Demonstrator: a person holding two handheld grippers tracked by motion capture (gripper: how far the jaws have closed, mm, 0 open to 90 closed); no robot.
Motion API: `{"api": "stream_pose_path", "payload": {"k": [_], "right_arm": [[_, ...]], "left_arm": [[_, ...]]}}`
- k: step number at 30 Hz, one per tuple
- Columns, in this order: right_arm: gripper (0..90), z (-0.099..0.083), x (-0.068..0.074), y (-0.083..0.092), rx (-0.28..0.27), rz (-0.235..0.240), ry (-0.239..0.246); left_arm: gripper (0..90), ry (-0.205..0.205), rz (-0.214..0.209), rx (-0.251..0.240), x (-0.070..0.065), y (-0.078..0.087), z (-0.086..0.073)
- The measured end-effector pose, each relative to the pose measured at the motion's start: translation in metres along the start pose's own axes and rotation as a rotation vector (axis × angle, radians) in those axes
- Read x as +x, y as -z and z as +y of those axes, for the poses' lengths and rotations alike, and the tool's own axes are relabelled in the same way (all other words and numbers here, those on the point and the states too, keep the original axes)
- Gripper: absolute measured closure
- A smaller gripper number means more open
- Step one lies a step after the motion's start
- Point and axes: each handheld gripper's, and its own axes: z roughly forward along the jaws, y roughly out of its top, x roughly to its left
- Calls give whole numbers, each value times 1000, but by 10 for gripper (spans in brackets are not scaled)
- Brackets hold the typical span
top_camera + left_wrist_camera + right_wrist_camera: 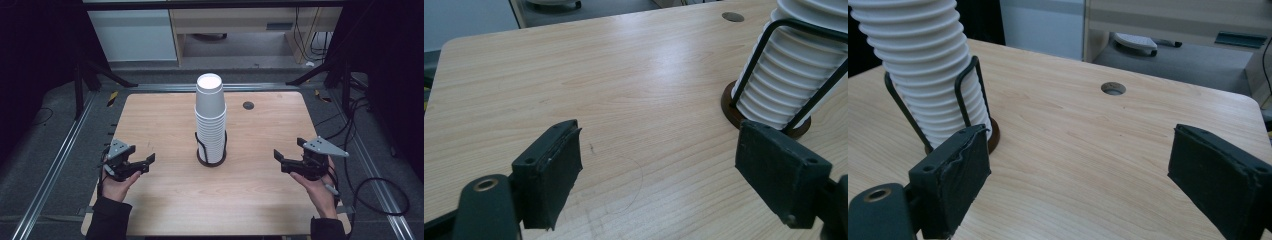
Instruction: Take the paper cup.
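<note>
The stack of white paper cups (210,120) is standing upside down in the middle of the wooden table (165,200), inside a black wire holder (211,155) with a dark round base. Its long axis is going straight up, and the top cup is showing its closed bottom to the high camera.

The left gripper (146,161) is waiting to the left of the stack and a little nearer to the person, with its jaws pointing toward the holder. In the left gripper view its two black pads (555,170) are standing wide apart with only bare table between them, and the stack is lying ahead and to the right, so this gripper is holding nothing. The right gripper (278,157) is waiting on the other side of the stack, also aimed inward, also gaping wide and empty; in the right gripper view the stack is standing ahead and to the left. Both grippers are well apart from the stack and are looking about equally far from it, so it is hard to judge which hand is nearer.

The top of the stack is being cut off in both gripper views, so from there the top cup cannot be seen. The wire holder is covering part of the lower cups, and how many cups are stacked is hard to count. A small round hole (248,105) is lying behind the stack, to its right.
</note>
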Motion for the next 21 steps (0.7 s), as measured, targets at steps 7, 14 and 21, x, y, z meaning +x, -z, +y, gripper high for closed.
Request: {"api": "stream_pose_path", "payload": {"k": [7, 14, 21], "right_arm": [[97, 7, 7, 1, -14, 44, -11], [90, 35, 27, 2, -61, 79, 22], [79, 78, 50, -11, -134, 161, 27]], "left_arm": [[176, -5, -15, 10, -2, -2, -3], [165, -16, -19, 17, -3, -5, -5], [153, -6, -3, 38, 3, -9, -9]]}}
